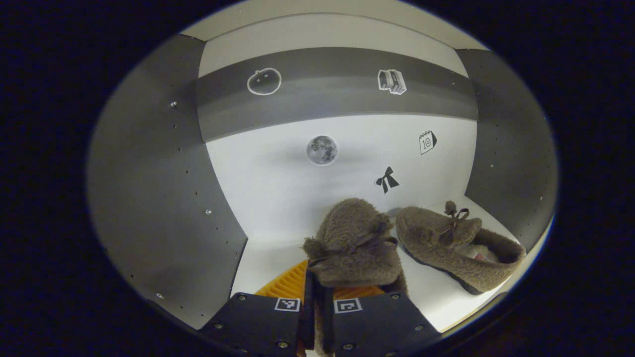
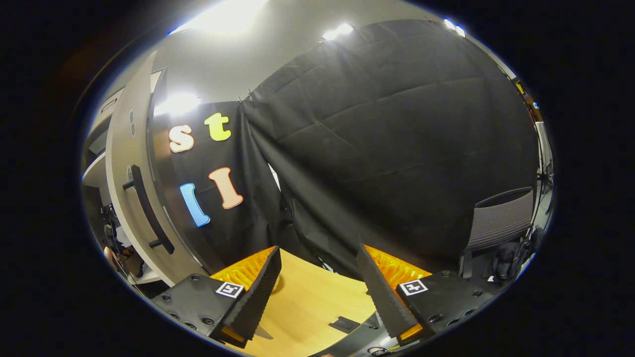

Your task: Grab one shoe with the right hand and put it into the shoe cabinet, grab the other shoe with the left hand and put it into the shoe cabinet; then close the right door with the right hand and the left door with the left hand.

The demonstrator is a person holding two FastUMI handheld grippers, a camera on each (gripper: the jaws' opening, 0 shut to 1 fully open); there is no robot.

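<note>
In the left gripper view I look into the shoe cabinet [image 1: 149, 188], with grey side walls and a white back. My left gripper [image 1: 317, 297] is shut on a brown fuzzy shoe [image 1: 354, 243], held by its heel just above the white shelf [image 1: 268, 258]. The other brown fuzzy shoe [image 1: 456, 245] with a small bow lies on the shelf to the right, toe toward the back wall. In the right gripper view my right gripper [image 2: 317, 292] is open and holds nothing, over a wooden tabletop [image 2: 307, 307]. The cabinet's open right door [image 2: 129, 198] with a dark bar handle [image 2: 149, 208] stands at the left.
Small stickers and a grey band mark the cabinet's back wall [image 1: 297, 178]. Black cloth [image 2: 387, 148] hangs behind the table. A grey mesh chair [image 2: 501, 218] stands at the far right of the right gripper view.
</note>
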